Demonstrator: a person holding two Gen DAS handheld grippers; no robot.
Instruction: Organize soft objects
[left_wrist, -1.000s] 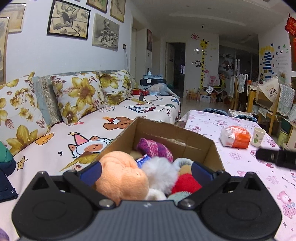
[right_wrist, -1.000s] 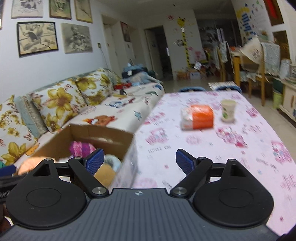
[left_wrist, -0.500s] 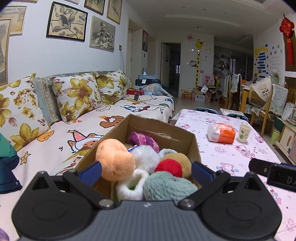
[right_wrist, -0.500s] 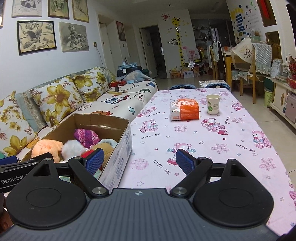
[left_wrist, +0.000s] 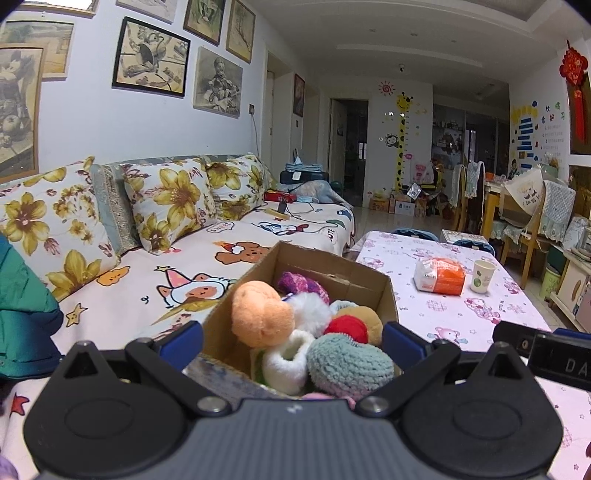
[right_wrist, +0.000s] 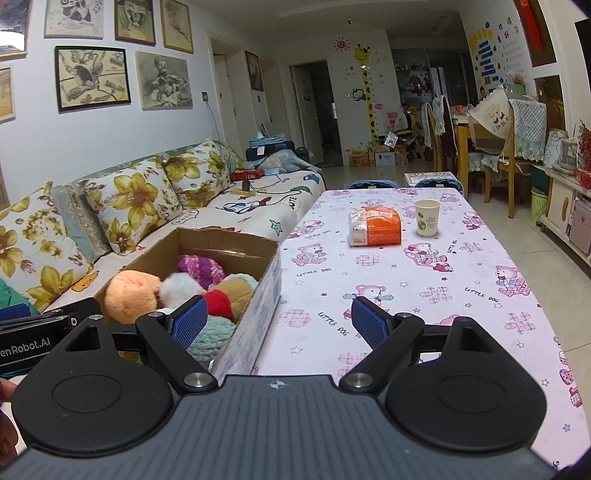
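A cardboard box (left_wrist: 334, 266) stands at the table's left edge, full of soft toys: an orange plush (left_wrist: 260, 314), a white fluffy one (left_wrist: 310, 312), a purple knit one (left_wrist: 303, 284), a red one (left_wrist: 347, 328), a teal one (left_wrist: 349, 365). My left gripper (left_wrist: 291, 341) is open and empty, just behind the box's near end. In the right wrist view the box (right_wrist: 258, 295) and orange plush (right_wrist: 129, 295) lie to the left. My right gripper (right_wrist: 279, 321) is open and empty above the box's right wall.
The pink tablecloth (right_wrist: 424, 295) carries an orange-white packet (right_wrist: 375, 229) and a paper cup (right_wrist: 426, 218) at the far end. A sofa with flowered cushions (left_wrist: 166, 206) runs along the left. Chairs (right_wrist: 491, 147) stand at the back right.
Both grippers have drawn back and risen from the box. The box now shows more fully, with the teal and white toys at its near end. Both stay open.
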